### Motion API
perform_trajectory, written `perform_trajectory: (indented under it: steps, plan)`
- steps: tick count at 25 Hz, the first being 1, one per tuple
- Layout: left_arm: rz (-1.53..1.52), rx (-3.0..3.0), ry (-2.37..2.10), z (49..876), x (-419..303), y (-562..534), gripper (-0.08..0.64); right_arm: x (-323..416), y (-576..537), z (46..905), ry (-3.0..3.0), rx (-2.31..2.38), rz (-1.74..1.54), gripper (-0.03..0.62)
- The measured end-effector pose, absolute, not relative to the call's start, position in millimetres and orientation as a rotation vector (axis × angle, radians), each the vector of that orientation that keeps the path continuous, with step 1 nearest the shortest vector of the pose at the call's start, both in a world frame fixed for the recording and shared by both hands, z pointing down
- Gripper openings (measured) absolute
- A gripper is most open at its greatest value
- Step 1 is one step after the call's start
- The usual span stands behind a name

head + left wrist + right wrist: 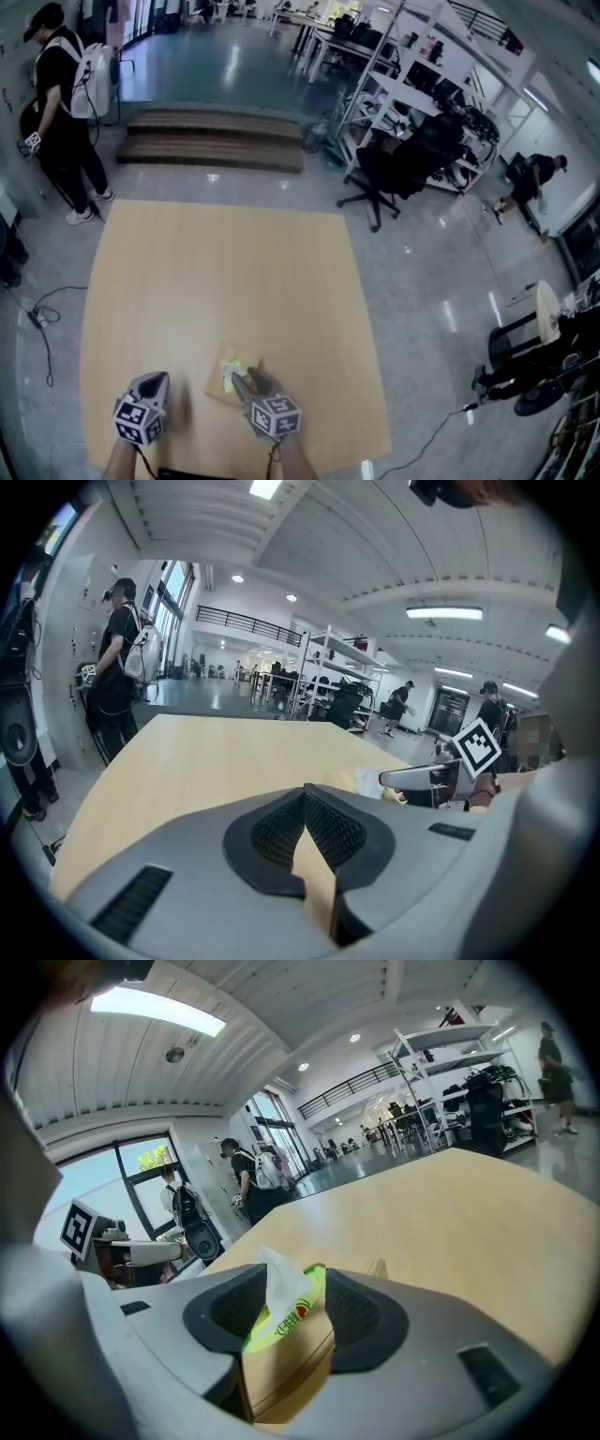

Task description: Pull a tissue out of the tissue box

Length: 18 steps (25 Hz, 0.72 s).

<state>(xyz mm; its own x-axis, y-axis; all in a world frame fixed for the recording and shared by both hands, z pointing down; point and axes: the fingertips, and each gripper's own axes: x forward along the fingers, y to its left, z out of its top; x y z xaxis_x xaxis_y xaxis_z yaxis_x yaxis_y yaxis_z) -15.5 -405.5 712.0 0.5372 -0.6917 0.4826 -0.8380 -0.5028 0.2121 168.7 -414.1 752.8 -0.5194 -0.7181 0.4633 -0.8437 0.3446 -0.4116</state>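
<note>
A tan tissue box (221, 386) with a green top lies on the wooden table (225, 281) near its front edge. In the right gripper view the box (281, 1368) sits between the jaws, and a white tissue (278, 1283) stands up out of its slot. My right gripper (295, 1277) is open, one pad on each side of the tissue, neither pressing on it. My left gripper (305, 791) is shut on nothing, with bare table beyond it. In the head view the left gripper (159, 378) rests left of the box and the right gripper (242, 375) is over it.
A person with a backpack (61, 112) stands beyond the table's far left corner. Wooden steps (216, 141), a black office chair (394, 169) and shelving (422, 84) lie beyond the far edge. A cable (42, 319) runs along the floor on the left.
</note>
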Motion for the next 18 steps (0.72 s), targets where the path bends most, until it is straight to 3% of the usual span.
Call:
perform_trajectory:
  steps: [5,9,18]
  plan:
    - [0.478,2.355,-1.248,713.2,-13.0,-406.8,0.006,163.3,-415.4,756.0,-2.41,1.371,0.884,0.189]
    - [0.482,2.342,-1.257,714.2,-15.8,-407.2,0.008,165.8,-417.8,755.1,-2.401,1.39,0.856,0.114]
    - [0.476,2.346,-1.269,714.0,-17.8,-406.2,0.006,166.2,-416.6,756.6,-2.377,1.411,0.844,0.031]
